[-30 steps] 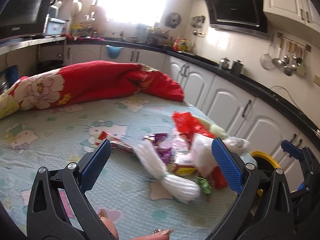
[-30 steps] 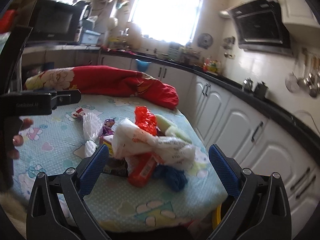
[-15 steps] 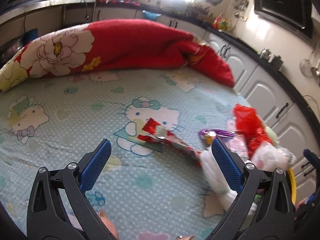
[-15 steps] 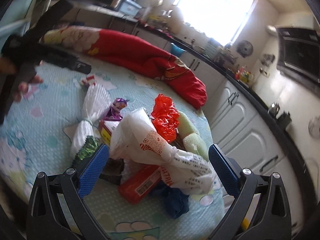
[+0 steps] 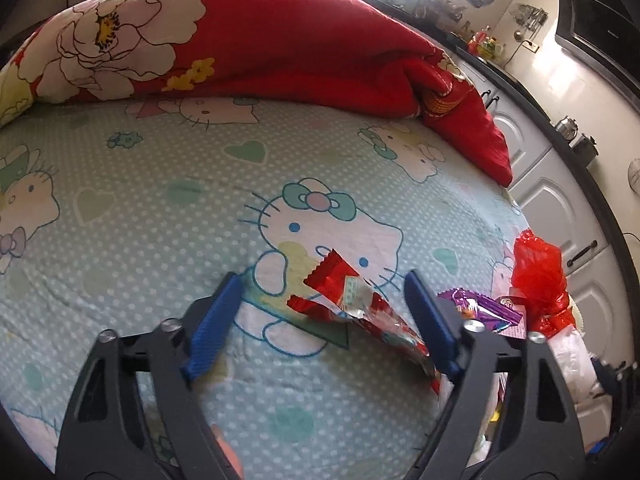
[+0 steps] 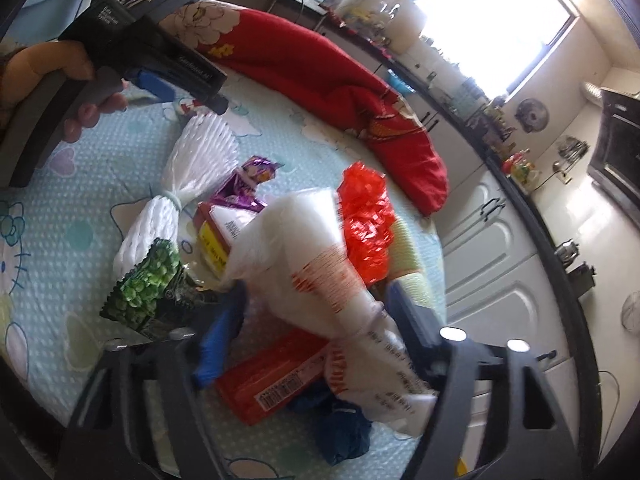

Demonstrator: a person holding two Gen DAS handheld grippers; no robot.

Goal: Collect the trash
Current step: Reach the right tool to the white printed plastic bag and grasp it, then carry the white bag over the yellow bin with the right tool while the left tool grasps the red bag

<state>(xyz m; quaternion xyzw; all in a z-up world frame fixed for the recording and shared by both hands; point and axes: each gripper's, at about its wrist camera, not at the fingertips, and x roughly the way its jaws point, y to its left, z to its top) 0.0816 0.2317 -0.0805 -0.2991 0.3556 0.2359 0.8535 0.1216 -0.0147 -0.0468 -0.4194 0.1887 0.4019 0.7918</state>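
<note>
two grippers work over a bed with a pale green cartoon-cat sheet [image 5: 168, 208]; one red flowered quilt [image 5: 256, 40] lies bunched along the far side.

the trash sits in one heap near the bed's edge by the white cabinets: one white plastic bag [image 6: 316, 264] with red print too blurred to read, one crumpled red bag [image 6: 366, 216], one white foam net sleeve [image 6: 192, 184] tied at the middle, one purple wrapper [image 6: 248, 184], one green pea packet [image 6: 148, 284], one flat red packet [image 6: 276, 376] with a barcode label, one dark blue wad [image 6: 344, 432], and one red-and-yellow box [image 6: 216, 236] whose text is illegible.

a separate red snack wrapper [image 5: 352, 308] lies on the sheet, apart from the heap. the left gripper [image 5: 324, 300] straddles it, jaws about half wide and closing, pads not yet touching.

the right gripper [image 6: 316, 312] is closing around the white plastic bag's neck, jaws medium-wide; whether the pads already press it i cannot tell.
</note>
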